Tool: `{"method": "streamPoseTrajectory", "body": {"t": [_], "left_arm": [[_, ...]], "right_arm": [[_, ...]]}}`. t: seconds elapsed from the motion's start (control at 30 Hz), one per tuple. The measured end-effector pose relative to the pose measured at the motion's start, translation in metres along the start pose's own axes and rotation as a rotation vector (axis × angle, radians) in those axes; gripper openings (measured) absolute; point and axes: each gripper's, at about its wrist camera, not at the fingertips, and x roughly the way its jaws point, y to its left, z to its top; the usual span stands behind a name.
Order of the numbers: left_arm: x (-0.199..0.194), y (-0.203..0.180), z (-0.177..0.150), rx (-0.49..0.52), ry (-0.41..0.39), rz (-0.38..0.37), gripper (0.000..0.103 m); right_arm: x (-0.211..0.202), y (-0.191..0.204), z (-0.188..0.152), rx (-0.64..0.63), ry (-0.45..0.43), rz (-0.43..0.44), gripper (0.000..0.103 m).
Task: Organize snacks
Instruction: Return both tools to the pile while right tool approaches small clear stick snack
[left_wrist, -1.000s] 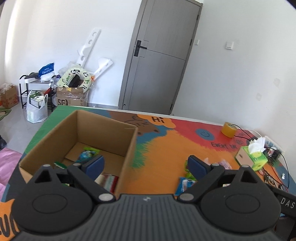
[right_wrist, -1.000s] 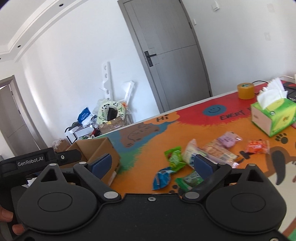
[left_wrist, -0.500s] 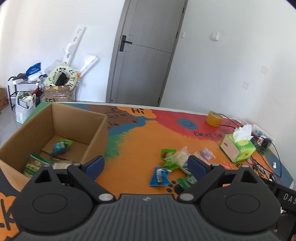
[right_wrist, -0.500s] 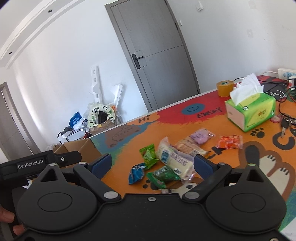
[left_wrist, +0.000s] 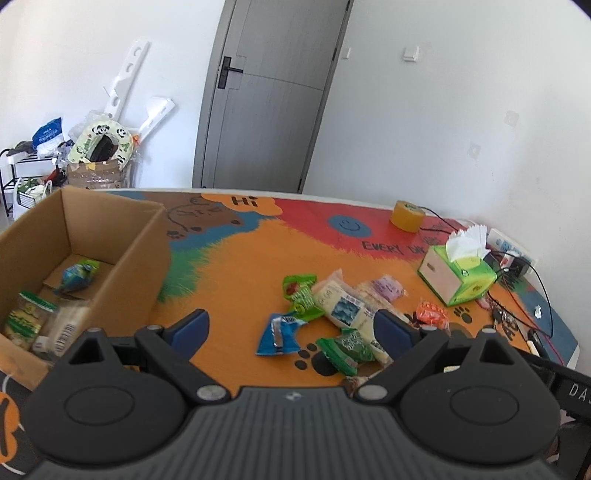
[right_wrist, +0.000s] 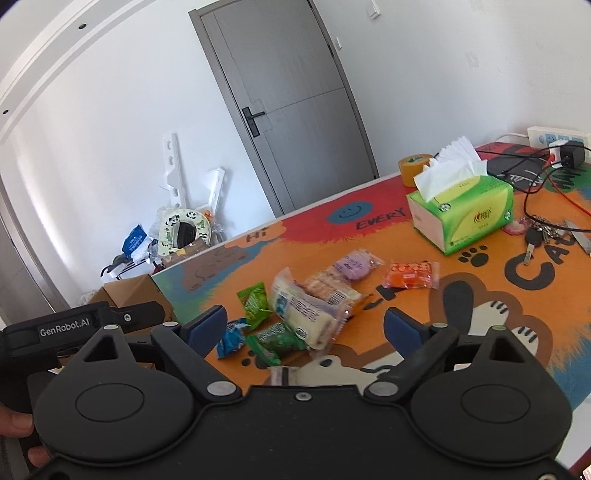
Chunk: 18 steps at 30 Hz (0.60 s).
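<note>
Our left gripper (left_wrist: 291, 325) hangs above the painted table (left_wrist: 236, 258) with its jaws spread wide and nothing between them; the blue pads (left_wrist: 190, 326) frame a loose heap of snacks. Our right gripper (right_wrist: 304, 325) is likewise spread apart and empty, looking down on the same heap from the other side.

The heap lies on the orange part of the table, near its middle. In the left wrist view we see a blue wrapper (left_wrist: 279, 334) nearest the left pad, a light green packet (left_wrist: 301, 295) behind it, a dark green packet (left_wrist: 345, 349) beside the paw prints, and a long white packet with a blue picture (left_wrist: 341, 304) lying across the others. Behind these are a purple round snack (left_wrist: 388, 290) and, a little apart to the right, an orange packet (left_wrist: 430, 314).

The cardboard box (left_wrist: 147, 251) stands at the table's left end, well apart from the heap. Inside it lie a blue-green packet (left_wrist: 79, 275) towards the back and a green-topped pack (left_wrist: 27, 319) with a pale pack beside it at the front (their labels are too blurred to read).

A green tissue box (right_wrist: 469, 212) and a roll of yellow tape (right_wrist: 413, 168) sit farther right, with keys (right_wrist: 535, 238) and cables near the tissue box.
</note>
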Motion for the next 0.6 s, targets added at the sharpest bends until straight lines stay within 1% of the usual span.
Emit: {"method": "streamPoseTrajectory", "body": {"t": [0.03,0.17,0.23,0.3,0.43,0.53,0.6], "left_arm": [[0.003,-0.001,-0.001,0.001,0.005,-0.001,0.094],[0.016,-0.002,-0.005,0.002,0.018,0.003,0.092],[0.024,0.000,-0.007,0.004,0.030,0.010,0.085],[0.031,0.002,-0.010,0.009,0.047,0.012,0.082],[0.040,0.007,-0.015,0.018,0.070,0.015,0.077],[0.044,0.012,-0.018,0.013,0.080,0.021,0.076],[0.047,0.015,-0.020,0.007,0.090,0.021,0.075]], "right_arm": [[0.001,-0.002,-0.001,0.001,0.002,-0.002,0.091],[0.008,-0.006,-0.006,0.003,0.030,0.002,0.083],[0.015,-0.006,-0.010,0.002,0.056,0.004,0.079],[0.022,-0.005,-0.013,0.002,0.080,0.007,0.073],[0.037,-0.001,-0.022,0.001,0.125,0.006,0.068],[0.046,0.004,-0.028,-0.006,0.155,0.006,0.066],[0.052,0.009,-0.032,-0.013,0.174,0.007,0.063]]}}
